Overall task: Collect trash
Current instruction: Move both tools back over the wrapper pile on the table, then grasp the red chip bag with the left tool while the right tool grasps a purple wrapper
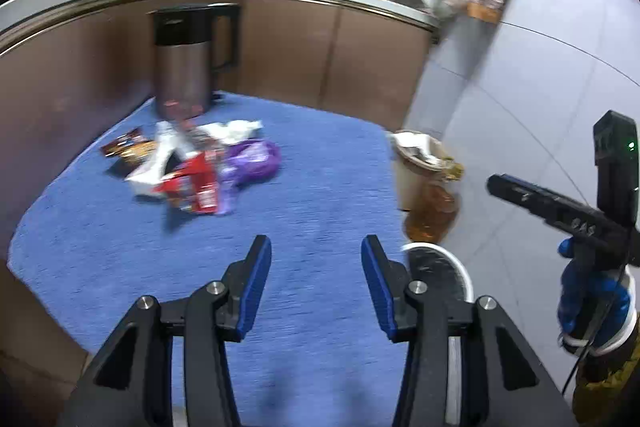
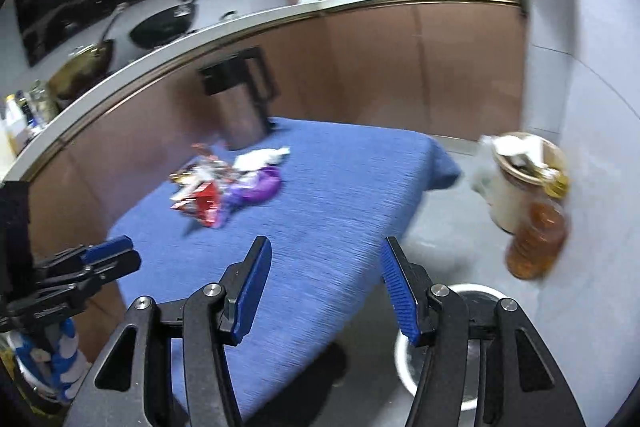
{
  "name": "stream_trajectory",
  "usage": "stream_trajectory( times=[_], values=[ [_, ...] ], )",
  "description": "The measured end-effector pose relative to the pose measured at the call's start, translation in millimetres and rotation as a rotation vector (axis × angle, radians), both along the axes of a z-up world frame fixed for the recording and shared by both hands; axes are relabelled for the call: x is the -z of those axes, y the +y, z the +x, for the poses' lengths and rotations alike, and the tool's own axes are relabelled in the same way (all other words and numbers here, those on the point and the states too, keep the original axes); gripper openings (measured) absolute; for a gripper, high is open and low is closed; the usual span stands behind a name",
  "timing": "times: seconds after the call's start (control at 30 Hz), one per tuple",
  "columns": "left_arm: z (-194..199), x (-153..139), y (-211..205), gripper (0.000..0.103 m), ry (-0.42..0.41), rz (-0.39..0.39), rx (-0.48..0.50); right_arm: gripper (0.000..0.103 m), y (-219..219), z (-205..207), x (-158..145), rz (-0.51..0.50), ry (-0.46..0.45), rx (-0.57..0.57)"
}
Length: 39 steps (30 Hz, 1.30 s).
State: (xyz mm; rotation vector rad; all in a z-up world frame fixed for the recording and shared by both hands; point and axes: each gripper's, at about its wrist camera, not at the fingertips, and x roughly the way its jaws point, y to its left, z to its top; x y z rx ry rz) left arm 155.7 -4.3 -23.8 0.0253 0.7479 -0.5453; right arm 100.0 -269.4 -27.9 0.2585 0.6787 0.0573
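Left gripper (image 1: pixel 316 263) hangs over the near part of the blue cloth (image 1: pixel 320 195), jaws about half open, nothing between the pads. Right gripper (image 2: pixel 324 267), same story: roughly half open, empty, out over the cloth's near corner w/ a white-rimmed bin (image 2: pixel 476 295) just below it on the floor. Trash pile (image 1: pixel 196 167) — red wrapper, purple bag, white crumpled paper, dark packets — lies ahead & to the left of both, well apart from either, just in front of the steel kettle (image 1: pixel 188 67). Pile runs roughly left-right across the cloth. Left looks the nearer one, so I'd guess it reaches first. Frames are blurred, so single pieces are hard to split.
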Motion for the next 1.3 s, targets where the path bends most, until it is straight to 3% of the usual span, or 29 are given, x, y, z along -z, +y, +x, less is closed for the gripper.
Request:
stream_trajectory(
  times=[0.13,0.3,0.73,0.9,1.13,1.23,1.3],
  values=[
    [26,8,37,0.045,0.028,0.024,-0.059,0.056,28,33,1,0.029,0.016,-0.089],
    [69,19,54,0.045,0.053,0.049,-0.074,0.056,57,90,18,0.064,0.062,-0.176],
    [183,63,27,0.045,0.072,0.178,0.033,0.057,120,247,85,0.145,0.2,-0.281],
    [207,83,24,0.045,0.101,0.192,0.033,0.064,131,274,103,0.111,0.235,-0.288],
    [216,96,22,0.045,0.134,0.164,0.049,0.065,143,292,120,0.121,0.265,-0.305],
    [215,98,21,0.044,0.132,0.159,0.049,0.058,146,294,125,0.124,0.273,-0.309],
    [215,99,21,0.031,0.136,0.154,0.05,0.04,147,295,127,0.133,0.271,-0.31]
  ],
)
